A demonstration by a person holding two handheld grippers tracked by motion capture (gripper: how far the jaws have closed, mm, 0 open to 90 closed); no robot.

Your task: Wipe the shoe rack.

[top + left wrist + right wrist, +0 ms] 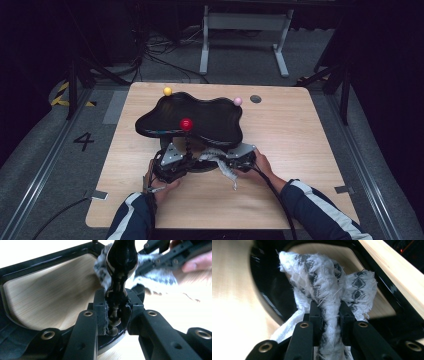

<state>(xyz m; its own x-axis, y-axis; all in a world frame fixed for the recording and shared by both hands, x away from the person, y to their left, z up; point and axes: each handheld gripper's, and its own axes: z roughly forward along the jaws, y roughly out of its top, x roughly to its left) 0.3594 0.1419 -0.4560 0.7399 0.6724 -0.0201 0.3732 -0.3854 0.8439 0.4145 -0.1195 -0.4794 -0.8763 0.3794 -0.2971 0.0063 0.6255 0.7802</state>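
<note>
At the table's six o'clock edge, the left gripper (115, 315) clamps the black stand's turned post (121, 272) steady so the right gripper (329, 315), pinching a white patterned cloth (324, 285), can wipe it.

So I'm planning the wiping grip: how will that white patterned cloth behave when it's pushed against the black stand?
Probably floppy: the cloth bunches and droops out of the right gripper, which is shut on it. Its frayed edges suggest threads could snag on the stand's post. It looks light, so it should mould around the post rather than shift it, especially with the left gripper clamped there.
</note>
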